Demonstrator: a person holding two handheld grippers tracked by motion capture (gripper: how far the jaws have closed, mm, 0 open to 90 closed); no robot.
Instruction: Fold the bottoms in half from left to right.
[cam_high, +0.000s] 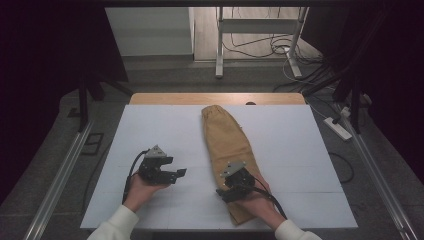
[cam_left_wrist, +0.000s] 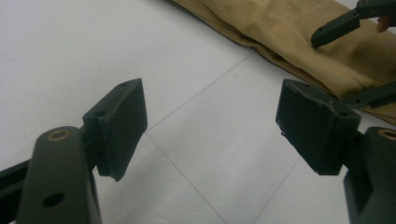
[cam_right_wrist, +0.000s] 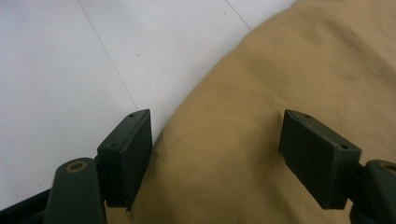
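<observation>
A tan folded garment (cam_high: 227, 142) lies lengthwise on the white table (cam_high: 150, 130), its waistband end at the far side. My right gripper (cam_high: 225, 192) hovers over the garment's near end, at its left edge. In the right gripper view my right gripper (cam_right_wrist: 217, 140) stands open, the cloth (cam_right_wrist: 280, 70) beneath and nothing between the pads. My left gripper (cam_high: 177, 174) is held above bare table to the left of the garment, jaws pointing toward it. Seen in its own view, my left gripper (cam_left_wrist: 212, 116) is open and empty, with the garment (cam_left_wrist: 299, 32) and the right gripper's fingers (cam_left_wrist: 336, 25) beyond.
Thin seam lines cross the white table sheet (cam_left_wrist: 196, 93). A wooden strip (cam_high: 215, 98) shows along the table's far edge. Metal rails (cam_high: 65, 165) run along both sides. A power strip (cam_high: 339, 127) and cables lie on the floor at the right.
</observation>
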